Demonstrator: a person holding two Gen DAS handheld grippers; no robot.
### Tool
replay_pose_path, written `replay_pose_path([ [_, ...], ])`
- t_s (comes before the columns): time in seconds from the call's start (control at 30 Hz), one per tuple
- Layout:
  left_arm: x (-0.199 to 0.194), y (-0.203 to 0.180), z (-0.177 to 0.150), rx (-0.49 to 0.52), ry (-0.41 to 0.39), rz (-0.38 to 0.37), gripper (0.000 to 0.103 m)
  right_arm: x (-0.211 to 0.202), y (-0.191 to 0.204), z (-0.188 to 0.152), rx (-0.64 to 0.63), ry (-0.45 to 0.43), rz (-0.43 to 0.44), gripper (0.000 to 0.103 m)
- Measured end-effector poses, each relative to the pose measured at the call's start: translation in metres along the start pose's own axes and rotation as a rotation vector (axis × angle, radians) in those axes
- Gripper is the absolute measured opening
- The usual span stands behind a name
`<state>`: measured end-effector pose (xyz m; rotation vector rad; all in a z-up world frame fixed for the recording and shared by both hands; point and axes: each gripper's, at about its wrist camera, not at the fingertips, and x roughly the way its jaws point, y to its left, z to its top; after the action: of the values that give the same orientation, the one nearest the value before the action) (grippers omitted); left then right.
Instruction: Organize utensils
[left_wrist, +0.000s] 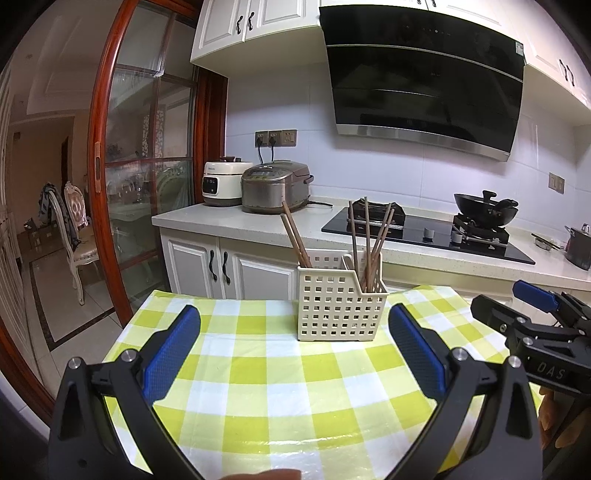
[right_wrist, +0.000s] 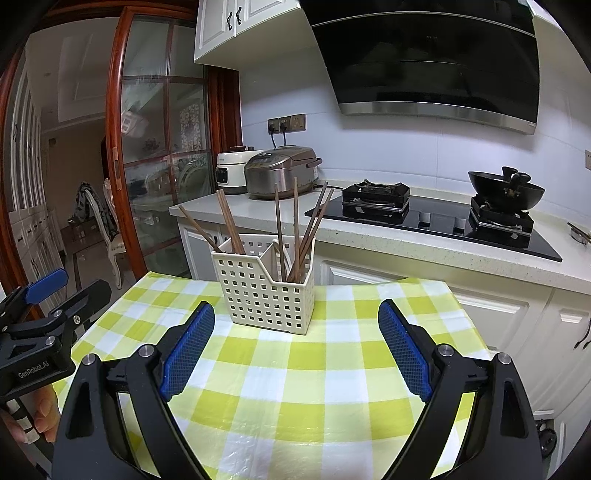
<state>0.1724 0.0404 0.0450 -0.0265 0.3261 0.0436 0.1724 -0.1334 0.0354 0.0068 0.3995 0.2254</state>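
Chopsticks (right_wrist: 295, 229) stand in a basket (right_wrist: 266, 291) on the checked tablecloth (right_wrist: 295, 387).

Open checked table (left_wrist: 280, 387) ahead of both hand-held grippers, nothing lying on the cloth between the blue pads and the far edge. One obstacle only: cream perforated caddy (right_wrist: 267, 291) standing upright near the far middle, wooden chopsticks (right_wrist: 295, 229) fanning up and outward from its two compartments, blocking a straight descent from above. Clear cloth left and right of the caddy. Kitchen counter (left_wrist: 424, 254) just behind, closing off the far side.
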Motion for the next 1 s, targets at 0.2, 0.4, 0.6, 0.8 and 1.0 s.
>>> replay_pose_path([
  [0.2, 0.0002, -0.0006, -0.0011, 0.005, 0.002, -0.003, 0.099, 0.0001, -0.0001, -0.0001, 0.001, 0.001, -0.001, 0.085],
  [0.4, 0.0016, -0.0005, -0.0017, 0.009, 0.005, -0.004, 0.099, 0.0001, -0.0003, 0.0002, 0.0, 0.001, -0.001, 0.085],
  [0.6, 0.002, 0.0001, -0.0031, 0.007, 0.005, -0.012, 0.099, -0.0001, 0.0008, -0.0006, 0.001, 0.0, 0.0, 0.085],
  [0.8, 0.0022, -0.0001, -0.0042, 0.013, 0.004, -0.01, 0.099, -0.0001, 0.0026, -0.0012, -0.001, -0.001, 0.003, 0.085],
  [1.0, 0.0034, -0.001, -0.0052, 0.019, 0.004, -0.012, 0.099, -0.0004, 0.006, -0.0031, 0.001, 0.0, 0.005, 0.085],
])
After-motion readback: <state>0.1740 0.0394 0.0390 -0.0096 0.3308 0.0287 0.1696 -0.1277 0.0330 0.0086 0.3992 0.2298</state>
